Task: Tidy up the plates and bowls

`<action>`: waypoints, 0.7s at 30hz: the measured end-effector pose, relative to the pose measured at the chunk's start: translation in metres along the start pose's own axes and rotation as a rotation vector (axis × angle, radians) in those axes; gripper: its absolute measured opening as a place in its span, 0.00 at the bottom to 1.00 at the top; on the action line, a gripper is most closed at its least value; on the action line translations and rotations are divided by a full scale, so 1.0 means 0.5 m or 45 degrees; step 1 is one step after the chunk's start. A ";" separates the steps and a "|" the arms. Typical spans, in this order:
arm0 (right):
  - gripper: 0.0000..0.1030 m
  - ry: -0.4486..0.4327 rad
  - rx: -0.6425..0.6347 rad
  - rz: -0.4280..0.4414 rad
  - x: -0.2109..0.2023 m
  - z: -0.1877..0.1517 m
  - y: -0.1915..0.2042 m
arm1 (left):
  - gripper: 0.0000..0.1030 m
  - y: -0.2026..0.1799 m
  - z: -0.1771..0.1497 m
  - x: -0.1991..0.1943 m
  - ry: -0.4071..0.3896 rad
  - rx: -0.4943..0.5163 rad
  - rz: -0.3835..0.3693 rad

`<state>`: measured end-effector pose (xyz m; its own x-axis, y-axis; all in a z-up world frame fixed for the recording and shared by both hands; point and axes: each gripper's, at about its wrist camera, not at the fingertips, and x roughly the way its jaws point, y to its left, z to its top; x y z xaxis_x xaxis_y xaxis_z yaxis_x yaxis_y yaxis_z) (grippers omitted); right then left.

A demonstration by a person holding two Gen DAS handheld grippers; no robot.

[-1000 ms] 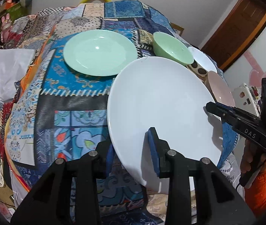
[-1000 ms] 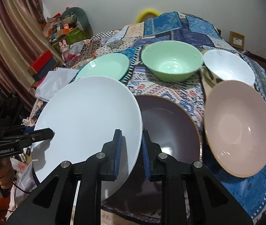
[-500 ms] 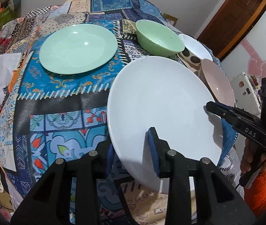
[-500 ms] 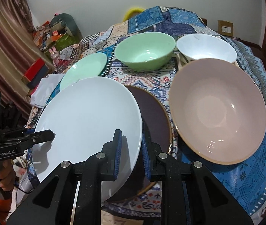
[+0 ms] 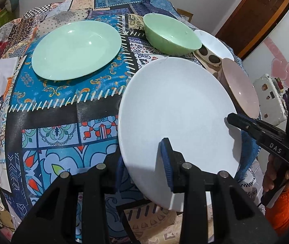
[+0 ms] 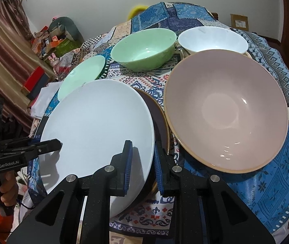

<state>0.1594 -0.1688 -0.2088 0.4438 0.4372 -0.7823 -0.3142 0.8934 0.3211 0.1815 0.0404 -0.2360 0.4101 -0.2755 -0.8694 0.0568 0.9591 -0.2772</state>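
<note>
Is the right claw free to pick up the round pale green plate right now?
Probably not: the right claw is shut on the large white plate's rim, and the pale green plate lies beyond that plate.

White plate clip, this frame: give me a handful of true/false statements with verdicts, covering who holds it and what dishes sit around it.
1. Both claws clamp the large round white plate, one on each side of its rim. True: left claw, right claw.
2. The white plate lies flat on the patchwork tablecloth. False: it is tilted and lifted off it.
3. A dark brown plate lies partly hidden behind the white plate. True.
4. The mint green bowl is stacked inside the large pink bowl. False: they stand apart on the cloth.
5. The pale green flat plate has food on it. False: it is bare.
</note>
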 end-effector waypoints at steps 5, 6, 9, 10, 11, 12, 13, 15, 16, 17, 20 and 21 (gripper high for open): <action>0.19 0.009 0.003 -0.009 0.002 0.000 -0.001 | 0.34 0.000 0.004 0.014 0.011 0.005 0.019; 0.19 0.011 0.005 -0.013 0.002 -0.001 -0.002 | 0.34 0.000 0.005 0.016 0.014 0.008 0.016; 0.19 0.014 0.012 -0.005 0.002 -0.002 -0.006 | 0.34 0.006 0.007 0.025 0.029 -0.005 0.005; 0.19 0.013 0.011 -0.006 0.001 -0.002 -0.006 | 0.34 0.007 0.007 0.028 0.033 -0.006 0.014; 0.19 0.014 0.005 -0.010 0.001 -0.002 -0.005 | 0.34 0.006 0.007 0.032 0.036 -0.002 0.030; 0.19 0.012 0.001 -0.015 0.002 -0.002 -0.003 | 0.34 0.004 0.007 0.033 0.032 0.003 0.041; 0.19 0.009 -0.005 -0.025 0.002 -0.001 0.000 | 0.34 0.001 0.007 0.033 0.025 0.011 0.048; 0.18 0.002 -0.019 -0.043 0.000 0.000 0.001 | 0.34 -0.003 0.007 0.034 0.025 0.031 0.057; 0.18 -0.002 -0.018 -0.044 -0.002 0.000 0.000 | 0.34 -0.004 0.007 0.036 0.022 0.035 0.059; 0.18 -0.004 -0.015 -0.043 -0.003 0.000 -0.002 | 0.34 -0.005 0.009 0.038 0.022 0.038 0.061; 0.18 -0.009 -0.009 -0.045 -0.005 -0.001 -0.008 | 0.34 -0.008 0.012 0.043 0.028 0.042 0.063; 0.19 -0.011 -0.013 -0.055 -0.005 -0.001 -0.007 | 0.34 -0.010 0.011 0.043 0.028 0.047 0.067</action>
<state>0.1588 -0.1730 -0.2084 0.4645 0.3993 -0.7905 -0.3033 0.9103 0.2816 0.1953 0.0302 -0.2512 0.3933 -0.2259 -0.8912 0.0693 0.9739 -0.2162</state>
